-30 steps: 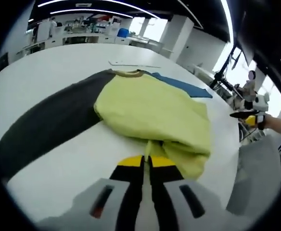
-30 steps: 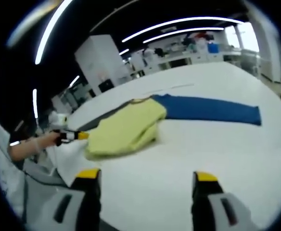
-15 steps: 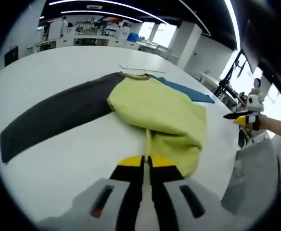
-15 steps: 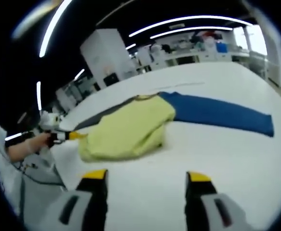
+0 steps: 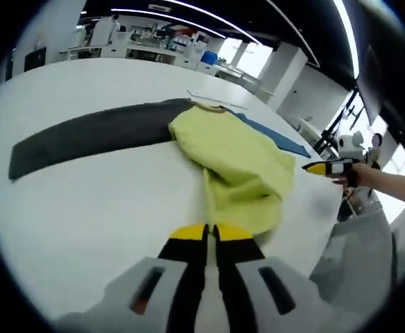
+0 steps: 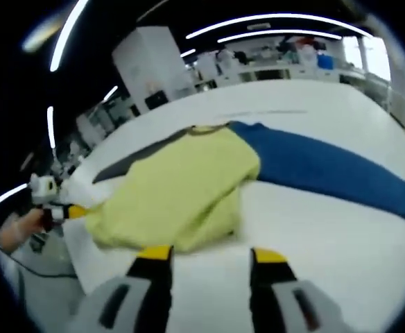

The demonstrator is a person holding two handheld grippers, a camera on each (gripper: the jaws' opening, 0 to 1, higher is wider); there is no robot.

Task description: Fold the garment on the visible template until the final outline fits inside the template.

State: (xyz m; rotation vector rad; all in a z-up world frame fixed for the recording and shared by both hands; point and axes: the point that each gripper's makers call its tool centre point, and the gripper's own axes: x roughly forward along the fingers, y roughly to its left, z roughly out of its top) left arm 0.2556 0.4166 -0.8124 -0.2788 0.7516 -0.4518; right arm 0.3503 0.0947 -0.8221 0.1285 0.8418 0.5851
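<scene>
A garment with a yellow-green body (image 5: pixel 237 156), a dark grey sleeve (image 5: pixel 91 135) and a blue sleeve (image 5: pixel 275 135) lies bunched on the white table (image 5: pixel 84 208). My left gripper (image 5: pixel 210 234) is shut on the yellow hem, which runs right up to its jaw tips. In the right gripper view the yellow body (image 6: pixel 182 184) lies just beyond my right gripper (image 6: pixel 210 255), which is open and holds nothing. The blue sleeve (image 6: pixel 327 170) stretches right there, and the left gripper (image 6: pixel 69 210) sits at the garment's left corner. The right gripper (image 5: pixel 324 167) hovers past the table's right edge.
A thin pale strip (image 5: pixel 216 98) lies on the table beyond the collar. A person's hand (image 5: pixel 372 177) holds the right gripper off the table's edge. Workbenches and white cabinets (image 6: pixel 154 66) stand at the back of the room.
The yellow hem has been drawn out toward my left gripper, and the body lies longer and flatter. My right gripper has come closer to the garment, with its jaws somewhat narrower but still open.
</scene>
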